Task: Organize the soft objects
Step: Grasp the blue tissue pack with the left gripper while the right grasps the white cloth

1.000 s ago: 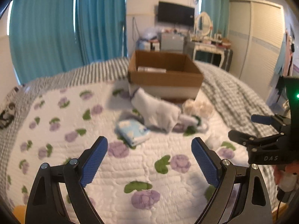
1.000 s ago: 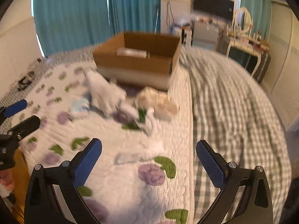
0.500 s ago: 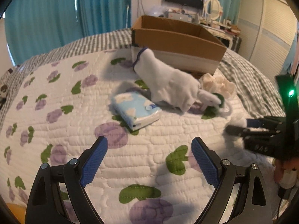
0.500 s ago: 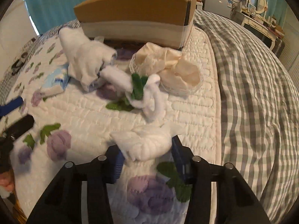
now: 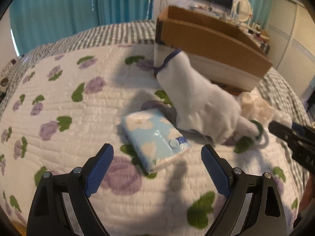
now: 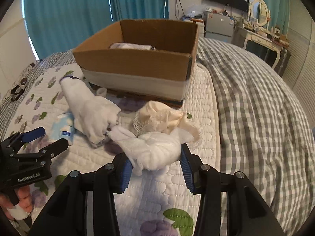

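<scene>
My right gripper (image 6: 155, 167) is shut on a white rolled cloth (image 6: 155, 151) and holds it above the quilt, in front of the cardboard box (image 6: 137, 66). My left gripper (image 5: 157, 167) is open and empty, just short of a light blue flowered tissue pack (image 5: 155, 137). A white glove with a blue cuff (image 5: 196, 98) lies behind the pack and shows in the right wrist view (image 6: 88, 106). A cream cloth bundle (image 6: 167, 118) lies in front of the box. A white item (image 6: 130, 46) is in the box.
The flowered quilt (image 5: 78, 118) lies on a grey checked blanket (image 6: 256, 98). Teal curtains (image 6: 69, 9) hang behind. A dressing table (image 6: 261, 37) and a wardrobe stand at the right. The right gripper (image 5: 291, 137) shows at the right edge of the left wrist view.
My right gripper has closed on the white rolled cloth and lifted it toward the box. My left gripper has moved closer to the blue tissue pack and stays open.
</scene>
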Available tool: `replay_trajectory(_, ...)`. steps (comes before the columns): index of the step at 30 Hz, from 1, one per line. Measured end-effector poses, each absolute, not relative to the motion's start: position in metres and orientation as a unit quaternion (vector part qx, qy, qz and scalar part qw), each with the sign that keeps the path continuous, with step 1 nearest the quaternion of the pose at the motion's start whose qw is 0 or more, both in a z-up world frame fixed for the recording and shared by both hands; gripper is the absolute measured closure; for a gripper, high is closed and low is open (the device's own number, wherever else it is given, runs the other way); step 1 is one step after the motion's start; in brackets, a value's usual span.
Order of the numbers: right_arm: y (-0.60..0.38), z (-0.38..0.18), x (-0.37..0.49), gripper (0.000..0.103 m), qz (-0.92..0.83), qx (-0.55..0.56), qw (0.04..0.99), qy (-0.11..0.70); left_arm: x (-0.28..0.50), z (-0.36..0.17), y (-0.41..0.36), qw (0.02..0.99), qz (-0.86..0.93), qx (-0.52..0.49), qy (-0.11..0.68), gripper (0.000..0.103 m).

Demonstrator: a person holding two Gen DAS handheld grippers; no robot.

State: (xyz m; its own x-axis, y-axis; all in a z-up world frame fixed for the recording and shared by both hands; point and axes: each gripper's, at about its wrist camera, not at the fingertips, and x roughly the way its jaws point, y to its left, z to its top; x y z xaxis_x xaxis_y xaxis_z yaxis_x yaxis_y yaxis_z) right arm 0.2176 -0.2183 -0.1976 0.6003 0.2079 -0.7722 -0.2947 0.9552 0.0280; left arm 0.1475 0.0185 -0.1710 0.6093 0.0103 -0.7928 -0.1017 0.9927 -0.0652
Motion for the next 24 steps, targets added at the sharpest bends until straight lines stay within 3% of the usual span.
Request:
replay_trajectory(4, -0.219, -0.21, 0.223, 0.059, 0.141, -0.05, 0.888, 0.435, 0.161, -0.179, 0.015, 0.894, 0.049, -0.037, 0.443, 0.013)
replay_trajectory(7, -0.22, -0.212, 0.221, 0.059, 0.145, -0.05, 0.889, 0.431, 0.168, -0.187, 0.019, 0.892, 0.055, -0.045, 0.446, 0.034)
replay_trajectory(14, -0.224, -0.205, 0.215, 0.059, 0.145, -0.041, 0.895, 0.42, 0.158, -0.181, 0.021, 0.898, 0.034, -0.049, 0.436, 0.043)
replay_trajectory(24, -0.219, -0.168, 0.176, 0.059, 0.154, -0.031, 0.907, 0.39, 0.11, -0.131, 0.011, 0.918, -0.003, -0.028, 0.395, 0.048)
